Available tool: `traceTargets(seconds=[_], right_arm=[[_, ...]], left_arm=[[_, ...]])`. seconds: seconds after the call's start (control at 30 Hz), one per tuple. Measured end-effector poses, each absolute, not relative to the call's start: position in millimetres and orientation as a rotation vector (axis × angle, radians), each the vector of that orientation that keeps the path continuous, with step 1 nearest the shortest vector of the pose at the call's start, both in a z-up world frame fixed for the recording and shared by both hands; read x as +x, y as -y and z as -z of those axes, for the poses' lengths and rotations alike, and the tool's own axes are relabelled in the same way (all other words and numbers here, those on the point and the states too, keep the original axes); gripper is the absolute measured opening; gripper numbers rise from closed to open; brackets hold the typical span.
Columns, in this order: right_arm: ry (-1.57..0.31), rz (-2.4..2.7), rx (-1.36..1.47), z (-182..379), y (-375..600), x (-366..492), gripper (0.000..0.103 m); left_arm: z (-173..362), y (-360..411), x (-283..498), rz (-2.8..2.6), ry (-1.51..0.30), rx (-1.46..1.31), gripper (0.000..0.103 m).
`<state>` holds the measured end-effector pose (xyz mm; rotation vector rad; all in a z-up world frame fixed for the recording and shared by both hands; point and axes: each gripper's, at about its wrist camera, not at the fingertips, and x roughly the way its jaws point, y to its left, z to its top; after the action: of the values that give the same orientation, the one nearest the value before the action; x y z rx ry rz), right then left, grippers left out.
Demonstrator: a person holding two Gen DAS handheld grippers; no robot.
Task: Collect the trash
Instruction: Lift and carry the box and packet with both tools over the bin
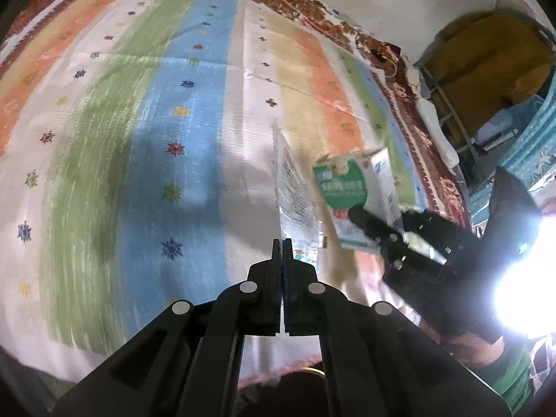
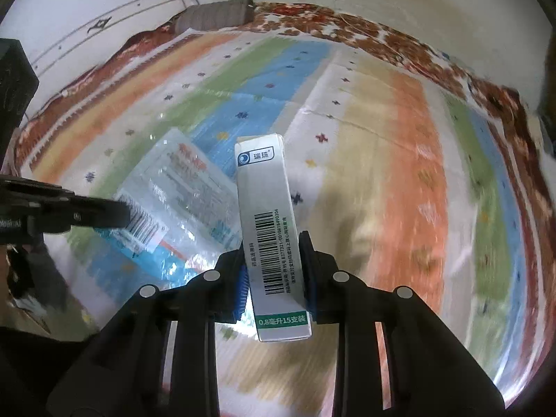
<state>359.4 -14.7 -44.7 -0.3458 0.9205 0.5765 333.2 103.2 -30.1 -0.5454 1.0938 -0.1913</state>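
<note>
My right claw (image 2: 272,271) pinches a white-and-green carton (image 2: 269,232) at frame centre, blue pads pressed on both sides, box lifted above the striped bedspread (image 2: 399,139). My left claw (image 1: 282,246) is pressed together on the lower edge of a clear plastic wrapper (image 1: 293,191), centre-right of its view, hanging just beside the carton (image 1: 354,191). Grey pillow (image 2: 215,14) upper left.

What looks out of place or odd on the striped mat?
Nothing on the mat stands out. Both pieces of trash are lifted off it: the left tool pinches a clear wrapper, the right tool clamps a box.
</note>
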Motion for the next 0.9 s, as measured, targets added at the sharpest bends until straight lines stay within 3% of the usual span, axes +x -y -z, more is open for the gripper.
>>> traceTargets(seconds=[0.43, 0.9], right_arm=[[-0.909, -0.488, -0.206, 10, 57, 294, 0.024], [-0.872, -0.495, -0.083, -17, 88, 233, 0.024]], left_arm=[[-24, -85, 286, 0.179, -0.964, -0.491, 0.000], [-37, -70, 228, 0.111, -0.889, -0.464, 0.000]])
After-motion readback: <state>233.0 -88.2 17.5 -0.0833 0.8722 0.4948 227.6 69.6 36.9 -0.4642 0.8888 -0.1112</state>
